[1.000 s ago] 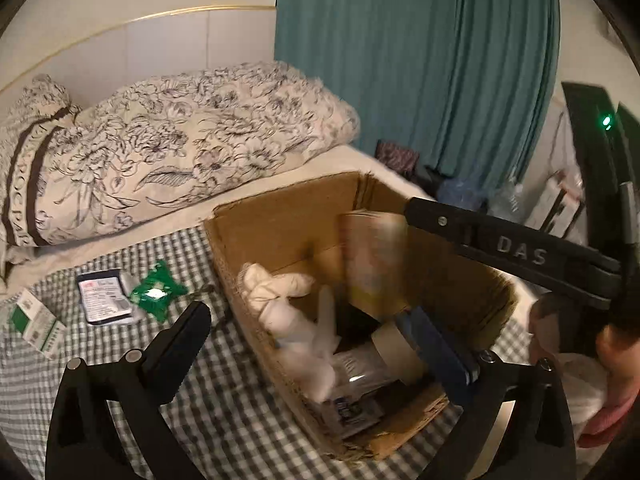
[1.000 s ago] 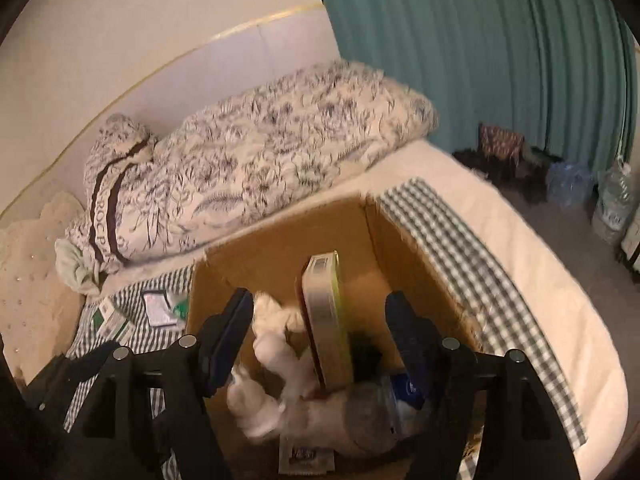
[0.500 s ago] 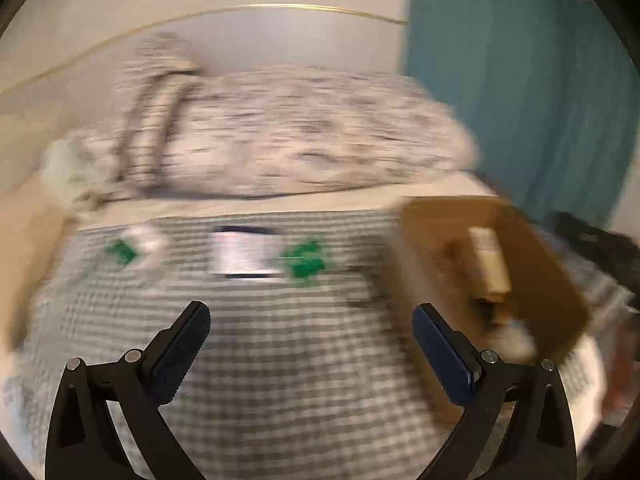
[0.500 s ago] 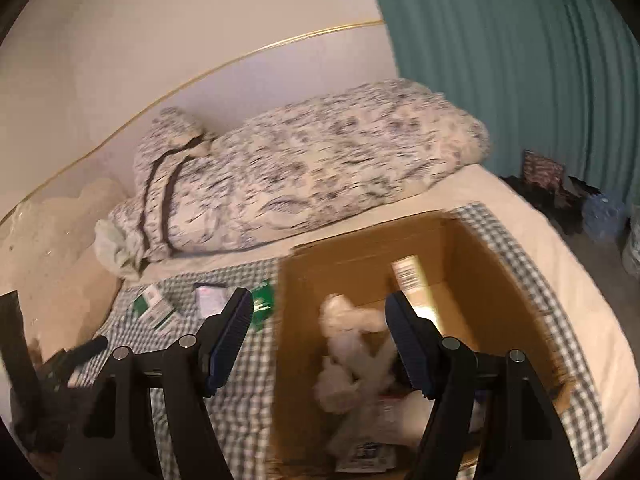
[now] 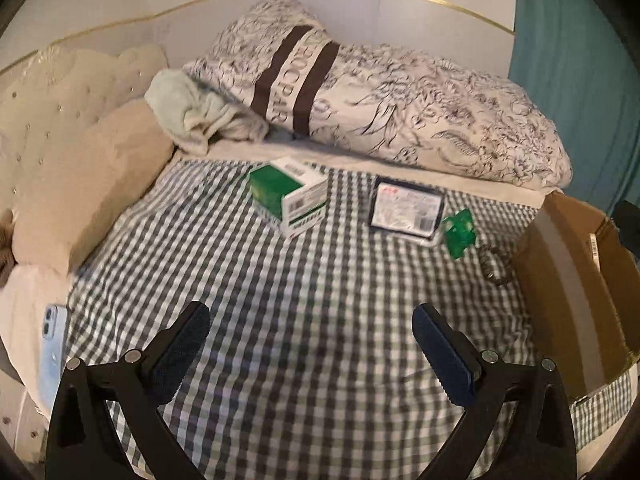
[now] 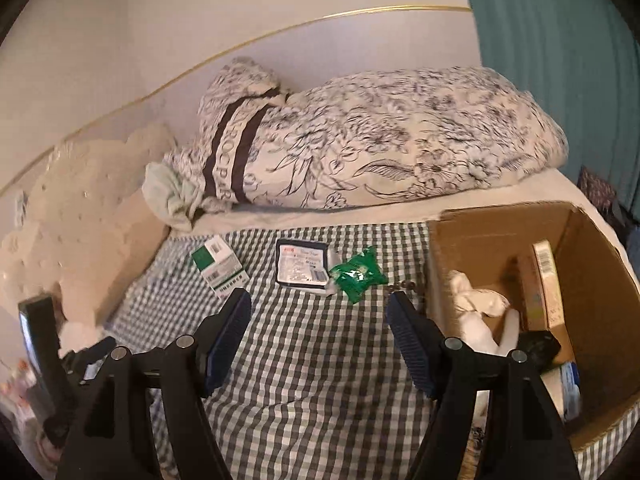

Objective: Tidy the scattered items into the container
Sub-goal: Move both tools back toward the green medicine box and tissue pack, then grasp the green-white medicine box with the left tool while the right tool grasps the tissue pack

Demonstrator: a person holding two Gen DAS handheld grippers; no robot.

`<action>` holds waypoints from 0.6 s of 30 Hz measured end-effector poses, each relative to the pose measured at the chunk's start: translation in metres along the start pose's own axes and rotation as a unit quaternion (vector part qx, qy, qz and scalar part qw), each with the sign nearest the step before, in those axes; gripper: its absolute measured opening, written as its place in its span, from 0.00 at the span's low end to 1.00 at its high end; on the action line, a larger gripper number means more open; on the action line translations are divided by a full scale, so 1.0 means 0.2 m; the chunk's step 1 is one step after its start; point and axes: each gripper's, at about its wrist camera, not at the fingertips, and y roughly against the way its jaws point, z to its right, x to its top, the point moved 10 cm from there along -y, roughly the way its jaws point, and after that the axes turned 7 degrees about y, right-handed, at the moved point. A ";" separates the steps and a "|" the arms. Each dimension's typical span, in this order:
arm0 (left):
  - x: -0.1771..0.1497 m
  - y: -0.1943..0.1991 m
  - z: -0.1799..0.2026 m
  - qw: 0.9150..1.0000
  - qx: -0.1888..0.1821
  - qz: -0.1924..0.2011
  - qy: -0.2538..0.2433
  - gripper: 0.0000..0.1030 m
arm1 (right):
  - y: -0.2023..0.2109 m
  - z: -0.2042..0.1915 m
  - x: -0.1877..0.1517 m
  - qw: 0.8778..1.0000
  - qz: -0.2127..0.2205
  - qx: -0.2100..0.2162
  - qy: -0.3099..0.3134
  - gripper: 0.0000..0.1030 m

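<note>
Now both grippers, left (image 5: pixel 310 350) & right (image 6: pixel 318 338), hang spread, empty. Green-white carton (image 5: pixel 289 196) looks light, stiff; prob. grab across its narrow sides. Box (image 6: pixel 592 280) waits nearby.

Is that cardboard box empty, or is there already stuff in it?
Not empty. The cardboard box is open-topped, and the right wrist view shows a white soft toy, a slim upright carton and a dark object inside.

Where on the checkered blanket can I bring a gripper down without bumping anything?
Free: the wide checkered blanket stretch nearest the grippers. Crowded: the far strip, where green-white box, dark packet, green wrapper and beaded chain sit beside the cardboard box.
</note>
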 end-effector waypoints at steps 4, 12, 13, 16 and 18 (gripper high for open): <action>-0.02 -0.07 -0.10 1.000 0.008 -0.002 0.001 1.00 | -0.14 -0.04 -0.02 1.000 -0.019 -0.016 0.003 0.71; 0.01 -0.29 -0.23 0.999 0.000 -0.037 0.036 1.00 | -0.40 -0.13 -0.05 0.998 -0.056 -0.009 0.001 0.71; 0.02 -0.31 -0.24 0.999 0.001 -0.038 0.037 1.00 | -0.43 -0.15 -0.05 0.998 -0.058 -0.007 0.002 0.71; 0.05 -0.40 -0.27 0.998 0.009 -0.043 0.038 1.00 | -0.54 -0.23 -0.06 0.997 -0.078 0.020 -0.005 0.71; 0.09 -0.45 -0.27 0.998 0.009 -0.043 0.036 1.00 | -0.61 -0.26 -0.05 0.995 -0.084 0.042 -0.018 0.71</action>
